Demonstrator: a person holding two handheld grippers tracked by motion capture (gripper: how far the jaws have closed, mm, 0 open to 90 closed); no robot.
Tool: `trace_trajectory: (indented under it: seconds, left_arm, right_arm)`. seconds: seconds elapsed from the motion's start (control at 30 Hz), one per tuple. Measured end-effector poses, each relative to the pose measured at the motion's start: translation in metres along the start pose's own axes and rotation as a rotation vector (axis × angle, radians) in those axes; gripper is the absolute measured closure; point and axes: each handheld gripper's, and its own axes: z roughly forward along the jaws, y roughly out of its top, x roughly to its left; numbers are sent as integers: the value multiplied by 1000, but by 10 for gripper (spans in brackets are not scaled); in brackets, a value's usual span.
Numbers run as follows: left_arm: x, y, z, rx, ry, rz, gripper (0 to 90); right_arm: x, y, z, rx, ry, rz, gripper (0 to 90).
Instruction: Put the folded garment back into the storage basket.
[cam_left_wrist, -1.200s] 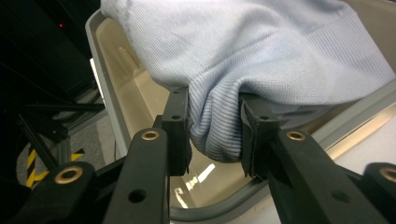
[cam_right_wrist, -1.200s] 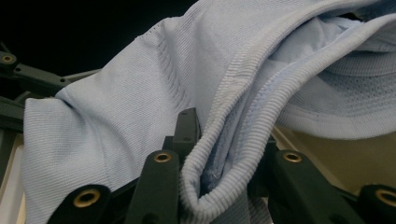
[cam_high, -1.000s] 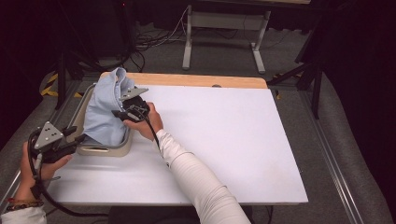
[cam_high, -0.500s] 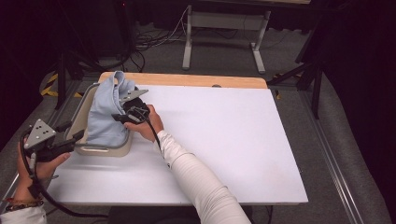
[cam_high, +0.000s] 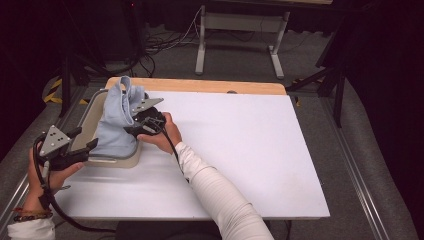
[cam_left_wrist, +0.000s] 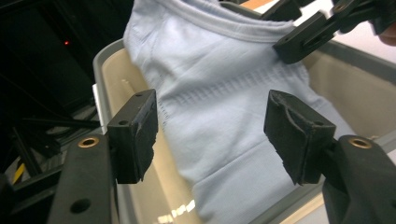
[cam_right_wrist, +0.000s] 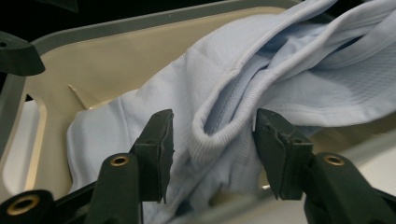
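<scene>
**Shirt bunched in the tray, neither claw yet closed on it**

The white table (cam_high: 240, 150) carries 1 beige tray (cam_high: 95, 107) at its left end, and the pale blue shirt (cam_high: 116, 120) sits inside that tray, heaped up so that its top stands above the rim. Judging from how things lie, the work is at an early stage: the garment has not left the tray, no part of it rests on the bare tabletop, and everything from gripping to lifting it out appears to remain.

The right gripper (cam_high: 136, 131) is in at the shirt's right flank, the hand behind it resting over the tray's near-right corner with the forearm running back across the table. In the right gripper view its 2 jaws stand apart, straddling a ribbed, folded edge of the shirt (cam_right_wrist: 224, 121); the cloth lies between the pads but is not pinched.

The left gripper (cam_high: 85, 145) hangs at the tray's near-left corner, held low by the left hand (cam_high: 52, 175) off the table edge, pointing in toward the cloth. In the left gripper view its jaws are spread wide with the shirt (cam_left_wrist: 219, 93) just ahead of them and the tray wall (cam_left_wrist: 105, 60) to their left; they hold nothing.
</scene>
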Motion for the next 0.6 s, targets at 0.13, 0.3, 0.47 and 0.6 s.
trace_trajectory:
  seconds: [0.13, 0.3, 0.47, 0.6]
  left_arm:
    - [-4, 7, 2, -9, 8, 9, 331]
    - [-4, 20, 11, -22, -23, 4, 343]
    - [4, 41, 34, 61, -27, 10, 332]
    - [16, 64, 54, 88, -47, -55, 283]
  right_arm:
    - [0, -1, -20, -25, -23, -14, 385]
    - [1, -7, -58, -55, -54, -53, 371]
    - [4, -17, -96, -64, -83, -96, 361]
    - [8, -28, -133, -90, -112, -119, 358]
